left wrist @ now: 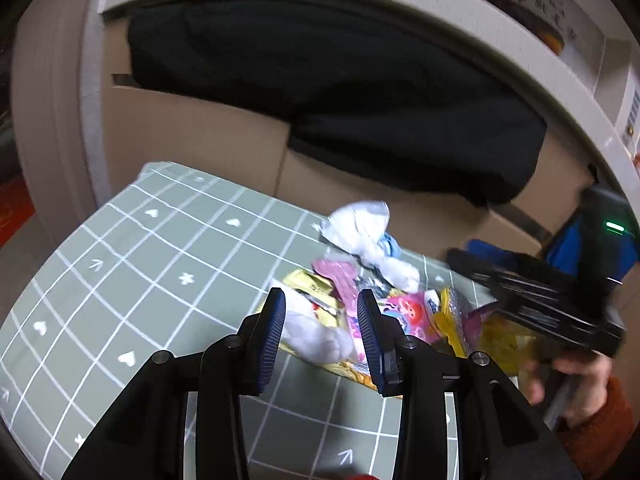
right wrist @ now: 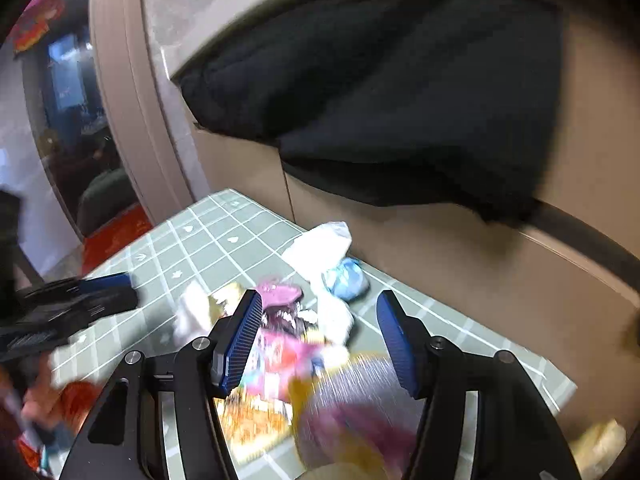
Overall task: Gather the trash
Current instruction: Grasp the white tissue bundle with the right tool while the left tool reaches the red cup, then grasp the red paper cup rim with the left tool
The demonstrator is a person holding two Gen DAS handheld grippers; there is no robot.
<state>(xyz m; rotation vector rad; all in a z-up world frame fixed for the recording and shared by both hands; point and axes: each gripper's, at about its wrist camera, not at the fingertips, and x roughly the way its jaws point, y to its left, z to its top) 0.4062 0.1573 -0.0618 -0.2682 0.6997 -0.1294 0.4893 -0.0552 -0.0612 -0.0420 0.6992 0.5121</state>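
Observation:
A pile of trash lies on a green grid-patterned tablecloth (left wrist: 160, 264): pink and yellow snack wrappers (left wrist: 344, 292), a crumpled white tissue (left wrist: 316, 332), and a white plastic bag with a blue bit (left wrist: 360, 228). My left gripper (left wrist: 322, 314) is open, its fingers on either side of the white tissue at the pile's near edge. My right gripper (right wrist: 320, 332) is open above the pink wrappers (right wrist: 280, 344), with a blurred silver and pink wrapper (right wrist: 352, 408) just below it. The white bag (right wrist: 320, 248) and blue wad (right wrist: 346, 280) lie beyond. The right gripper also shows in the left wrist view (left wrist: 532, 292).
A cardboard box (left wrist: 200, 136) stands behind the table with a black cloth (left wrist: 340, 80) draped over it. A beige door frame (right wrist: 120, 120) rises at the left. The table's right edge (right wrist: 560, 392) is close to the pile.

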